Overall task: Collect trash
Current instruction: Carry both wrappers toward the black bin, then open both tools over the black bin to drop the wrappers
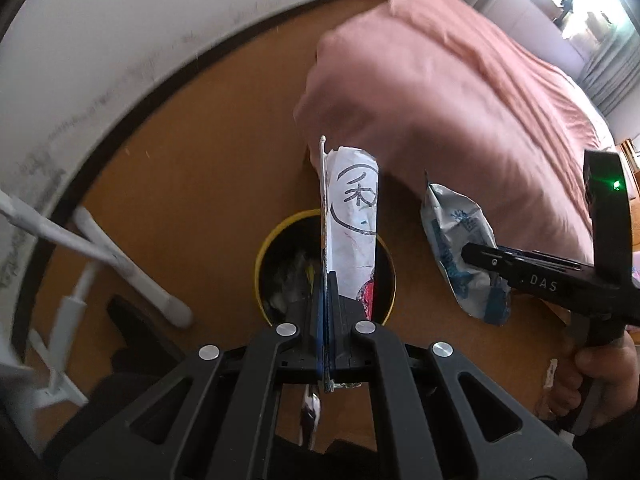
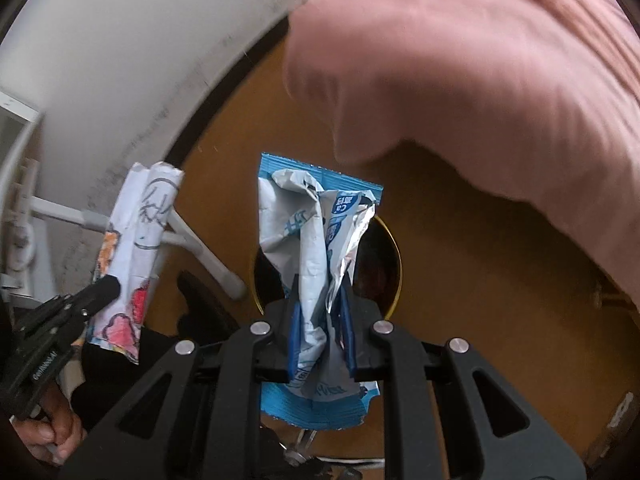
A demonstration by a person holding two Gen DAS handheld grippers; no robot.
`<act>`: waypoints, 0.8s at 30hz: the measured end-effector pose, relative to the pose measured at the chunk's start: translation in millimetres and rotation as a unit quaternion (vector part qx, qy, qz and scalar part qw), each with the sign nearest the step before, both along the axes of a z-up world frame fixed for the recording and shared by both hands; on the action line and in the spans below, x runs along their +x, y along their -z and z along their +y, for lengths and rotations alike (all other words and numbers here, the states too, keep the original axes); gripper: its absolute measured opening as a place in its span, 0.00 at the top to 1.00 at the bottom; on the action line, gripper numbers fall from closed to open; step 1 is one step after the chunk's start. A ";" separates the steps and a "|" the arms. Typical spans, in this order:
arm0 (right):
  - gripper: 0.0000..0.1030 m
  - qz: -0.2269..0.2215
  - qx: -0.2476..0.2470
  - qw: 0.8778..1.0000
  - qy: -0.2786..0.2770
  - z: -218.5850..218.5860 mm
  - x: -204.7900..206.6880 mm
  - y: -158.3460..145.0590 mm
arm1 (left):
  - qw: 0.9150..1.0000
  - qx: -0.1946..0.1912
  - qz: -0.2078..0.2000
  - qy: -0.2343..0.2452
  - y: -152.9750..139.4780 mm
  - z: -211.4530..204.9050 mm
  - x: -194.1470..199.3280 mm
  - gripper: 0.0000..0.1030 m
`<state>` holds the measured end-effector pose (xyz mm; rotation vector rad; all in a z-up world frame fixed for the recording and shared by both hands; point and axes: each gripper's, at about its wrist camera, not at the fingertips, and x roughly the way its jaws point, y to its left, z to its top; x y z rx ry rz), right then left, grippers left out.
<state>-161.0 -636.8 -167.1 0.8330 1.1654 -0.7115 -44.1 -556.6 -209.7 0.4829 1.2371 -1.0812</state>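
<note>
Grippers both point steeply down over a round bin (image 1: pixel 265 248) w/ a yellow rim, standing on the brown wood floor (image 1: pixel 192 152) close to the bed.

Left gripper (image 1: pixel 326 280) is clenched tight on a folded paper (image 1: pixel 354 224), white w/ black scribble and red/orange drawing on it; the paper sticks up past the fingertips and sits right over the bin mouth in the left wrist view. From the right wrist view the same paper (image 2: pixel 134 248) shows off to the left, the left gripper's black fingers (image 2: pixel 102 290) pinching it partway up, a hand (image 2: pixel 52 432) on the handle below.

Right gripper (image 2: pixel 320 300) is clamped on a crumpled blue-and-white snack wrapper (image 2: pixel 308 232), silver inside, blue pads (image 2: pixel 294 332) pressing it on both sides. Wrapper hangs above the bin's dark opening (image 2: pixel 380 260). In the left wrist view that wrapper (image 1: pixel 456 240) is beside the bin's right edge, right gripper's finger (image 1: pixel 504 262) across it, the other hand (image 1: pixel 592 380) gripping below.

Bin already has some crumpled stuff inside, can't tell what. Pink bedcover (image 1: pixel 460 92) drapes over the bed corner just behind the bin. White wall (image 1: pixel 120 20) w/ dark skirting runs along the far side; white frame legs (image 1: pixel 120 264) stand on the floor to the left, blurred.
</note>
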 end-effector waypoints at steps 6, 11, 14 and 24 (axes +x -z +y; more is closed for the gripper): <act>0.83 0.029 0.042 0.999 -0.007 -3.4 7.9 45.4 | 0.999 0.032 0.040 0.004 67.1 -1.1 3.1 1.00; 0.83 0.039 0.059 0.997 -0.002 -7.6 10.6 62.3 | 0.997 0.051 0.053 0.000 92.4 -4.2 9.3 1.00; 0.83 0.039 0.064 0.997 -0.003 -7.9 10.4 64.2 | 0.997 0.056 0.061 -0.003 99.9 -3.2 9.8 1.00; 0.83 0.033 0.058 0.998 -0.023 -11.5 21.6 64.5 | 0.996 0.056 0.066 0.010 99.2 -4.1 3.9 0.99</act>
